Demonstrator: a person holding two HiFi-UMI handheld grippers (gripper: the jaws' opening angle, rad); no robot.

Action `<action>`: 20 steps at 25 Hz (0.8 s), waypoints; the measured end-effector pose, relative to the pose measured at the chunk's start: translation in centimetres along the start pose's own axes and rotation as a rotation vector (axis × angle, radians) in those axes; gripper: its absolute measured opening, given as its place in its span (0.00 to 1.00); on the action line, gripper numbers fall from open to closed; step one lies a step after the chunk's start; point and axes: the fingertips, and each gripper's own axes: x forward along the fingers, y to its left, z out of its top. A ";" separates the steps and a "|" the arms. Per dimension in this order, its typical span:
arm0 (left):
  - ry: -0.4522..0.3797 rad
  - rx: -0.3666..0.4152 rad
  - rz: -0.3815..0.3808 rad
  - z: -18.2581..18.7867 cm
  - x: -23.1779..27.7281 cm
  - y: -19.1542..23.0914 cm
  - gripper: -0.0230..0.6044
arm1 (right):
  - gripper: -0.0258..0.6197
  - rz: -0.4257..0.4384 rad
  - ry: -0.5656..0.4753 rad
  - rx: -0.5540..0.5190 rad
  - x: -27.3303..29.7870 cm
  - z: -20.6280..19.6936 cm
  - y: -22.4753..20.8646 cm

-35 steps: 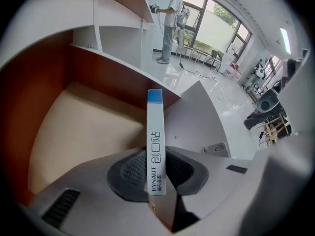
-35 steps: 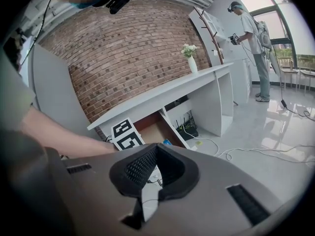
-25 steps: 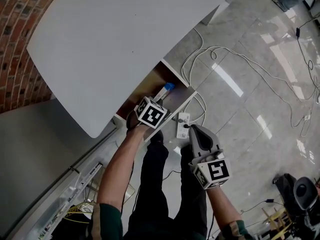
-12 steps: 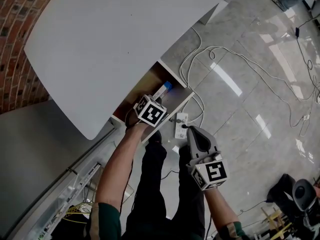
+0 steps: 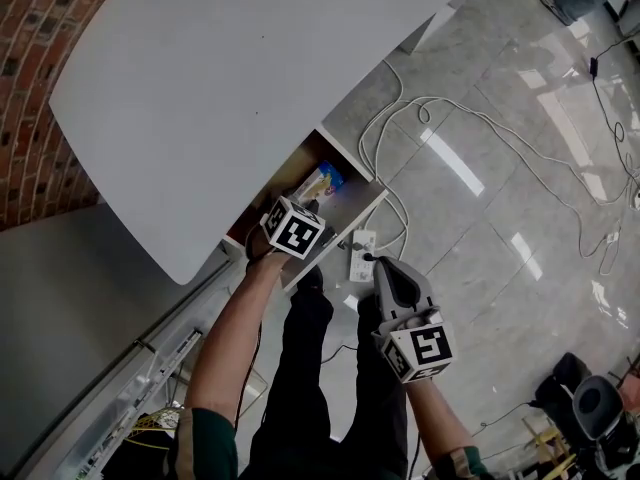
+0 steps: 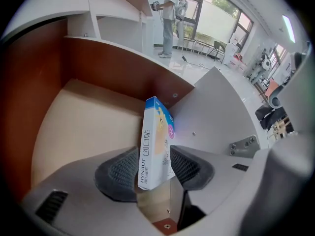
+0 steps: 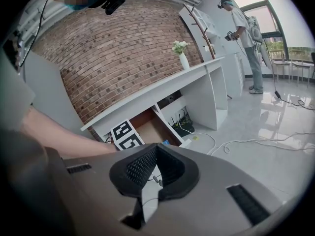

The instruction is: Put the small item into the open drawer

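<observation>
Now the left gripper points steeply down into the open wooden drawer, which has a pale floor, reddish-brown walls and a white front panel. Its two dark ribbed pads are spread wide, and its jaws have just been opening. The small white-and-blue cardboard box stands tilted between them, its lower end down between the pads and its top leaning toward the corner where the brown wall meets the white panel. Neither pad appears to press on it; whether the box rests on the drawer floor I cannot tell. In the head view the box shows inside the drawer, just beyond the left gripper. The right gripper hangs apart from the drawer, nearer the person and over their legs. Its pads are pressed together at the tips with nothing between them. Just beside the drawer front a white power strip lies on the grey glossy tiled floor, and white cables loop away from it. The drawer juts out from under a broad white desk top, and a red brick wall lies beyond the desk.
</observation>
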 end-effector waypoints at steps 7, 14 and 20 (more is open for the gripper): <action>-0.029 -0.007 0.053 0.5 -1.0 1.3 0.38 | 0.08 0.004 -0.004 0.004 0.2 0.2 0.6; -0.117 0.021 0.110 1.8 -4.1 1.0 0.37 | 0.08 -0.005 -0.018 0.003 -0.3 1.4 1.1; -0.219 0.034 0.109 3.3 -8.1 -1.0 0.11 | 0.08 -0.017 -0.025 -0.017 -1.5 2.8 1.7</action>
